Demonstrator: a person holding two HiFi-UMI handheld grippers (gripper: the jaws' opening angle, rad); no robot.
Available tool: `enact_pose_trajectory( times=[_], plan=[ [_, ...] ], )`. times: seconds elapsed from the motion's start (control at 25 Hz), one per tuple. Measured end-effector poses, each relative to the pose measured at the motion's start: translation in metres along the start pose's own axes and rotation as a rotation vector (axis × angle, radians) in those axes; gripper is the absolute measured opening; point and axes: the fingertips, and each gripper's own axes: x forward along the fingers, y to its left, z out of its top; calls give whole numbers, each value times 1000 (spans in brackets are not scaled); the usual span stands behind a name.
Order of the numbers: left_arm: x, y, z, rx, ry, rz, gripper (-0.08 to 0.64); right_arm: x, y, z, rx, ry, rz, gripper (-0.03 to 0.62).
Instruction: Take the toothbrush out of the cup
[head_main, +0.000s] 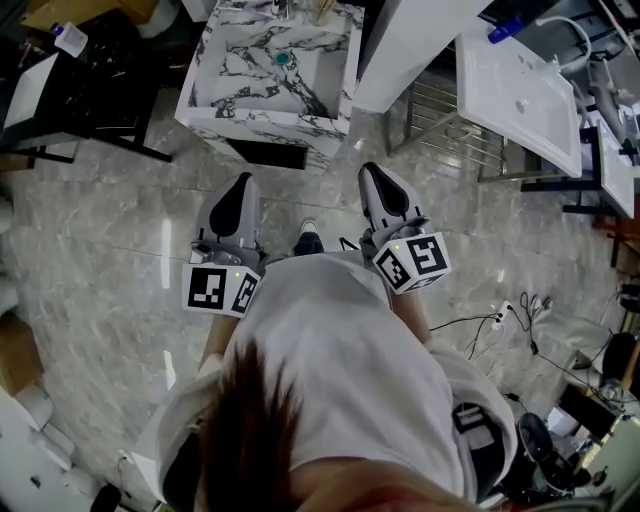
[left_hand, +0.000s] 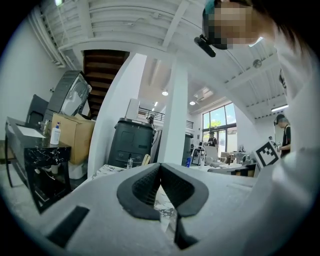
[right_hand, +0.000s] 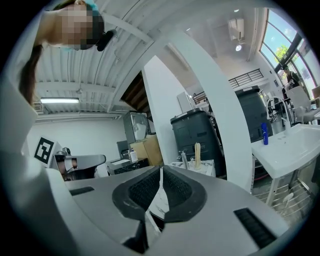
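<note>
Facing the marbled counter (head_main: 262, 126), the left gripper (head_main: 245, 180) and right gripper (head_main: 371, 170) point level, fingers pressed together on nothing; the toothbrush (right_hand: 197, 153) stands upright at the counter's back, well ahead.

The left gripper (head_main: 244, 183) and right gripper (head_main: 375, 172) point forward, side by side; right fingers (right_hand: 177, 192) closed, left fingers (left_hand: 145, 187) seemingly closed too.
</note>
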Motion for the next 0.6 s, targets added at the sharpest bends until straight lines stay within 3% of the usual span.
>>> enact_pose_trajectory(
  times=[0.24, 0.6],
  plan=[
    [14, 2, -5, -22, -4, 43, 11, 11, -9, -3, -26, 39, 40, 24],
    [27, 1, -15, -38, 23, 56, 11, 11, -25, -6, -11, 58, 18, 24]
  ],
)
